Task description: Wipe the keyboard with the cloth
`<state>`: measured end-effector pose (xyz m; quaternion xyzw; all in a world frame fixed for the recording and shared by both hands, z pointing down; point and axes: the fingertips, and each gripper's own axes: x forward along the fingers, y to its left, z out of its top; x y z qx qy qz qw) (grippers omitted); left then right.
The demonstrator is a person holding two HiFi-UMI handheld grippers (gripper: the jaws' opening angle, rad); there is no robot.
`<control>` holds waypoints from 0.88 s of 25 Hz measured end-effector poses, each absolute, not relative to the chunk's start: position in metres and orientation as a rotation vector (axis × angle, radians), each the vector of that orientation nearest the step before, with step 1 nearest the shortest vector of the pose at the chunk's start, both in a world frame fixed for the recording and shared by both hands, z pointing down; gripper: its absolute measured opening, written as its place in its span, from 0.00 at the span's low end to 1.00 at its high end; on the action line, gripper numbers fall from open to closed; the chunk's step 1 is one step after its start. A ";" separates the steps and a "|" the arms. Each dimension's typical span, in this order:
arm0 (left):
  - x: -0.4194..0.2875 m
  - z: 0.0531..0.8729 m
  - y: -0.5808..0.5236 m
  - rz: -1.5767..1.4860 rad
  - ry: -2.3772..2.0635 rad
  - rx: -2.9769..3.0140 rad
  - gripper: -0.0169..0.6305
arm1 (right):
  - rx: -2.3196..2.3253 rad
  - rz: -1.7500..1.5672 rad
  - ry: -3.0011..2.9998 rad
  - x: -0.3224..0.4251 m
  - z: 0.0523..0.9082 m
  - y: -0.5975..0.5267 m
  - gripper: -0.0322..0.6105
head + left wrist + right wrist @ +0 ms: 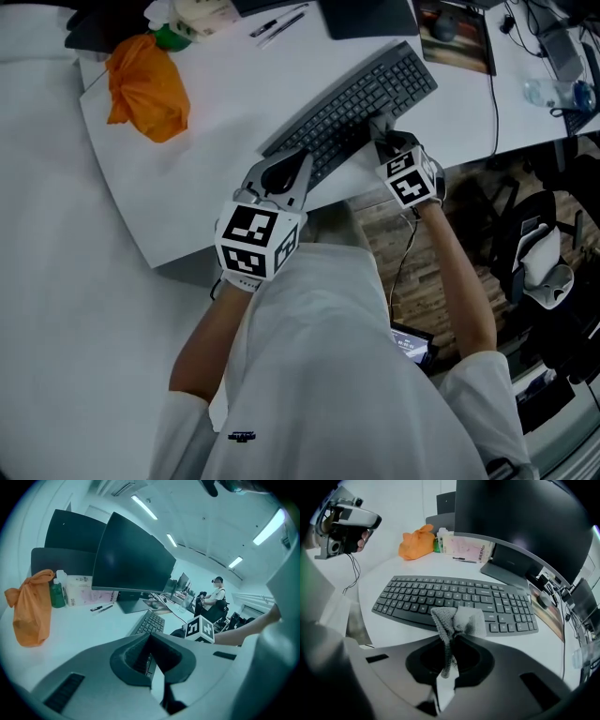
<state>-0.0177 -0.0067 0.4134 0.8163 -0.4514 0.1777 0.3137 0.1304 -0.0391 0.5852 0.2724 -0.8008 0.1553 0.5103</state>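
Note:
A dark keyboard (361, 103) lies slantwise on the white desk (234, 84). My right gripper (382, 125) is at its near edge, shut on a small grey cloth (458, 619). The bunched cloth sticks out past the jaw tips and rests over the keyboard's (454, 597) front rows. My left gripper (296, 157) hovers at the keyboard's near-left end, jaws shut with nothing between them. From the left gripper view, its tips (150, 637) point along the keyboard (149, 623), with the right gripper's marker cube (200, 629) beyond.
An orange bag (145, 86) sits at the desk's far left, beside a green bottle (57, 592). Behind the keyboard stand a monitor (520, 522), pens (278, 23) and a mouse pad (457, 33). The desk edge (309, 202) runs just below both grippers. A person (215, 597) sits far off.

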 end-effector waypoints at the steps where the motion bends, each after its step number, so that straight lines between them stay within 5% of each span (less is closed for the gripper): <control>1: -0.020 0.415 -0.005 0.469 -1.192 2.146 0.05 | 0.648 0.385 -1.935 0.127 0.586 -0.035 0.09; 22: -0.044 0.431 0.024 0.483 -1.241 2.053 0.05 | 0.412 0.493 -2.029 0.049 0.585 0.053 0.09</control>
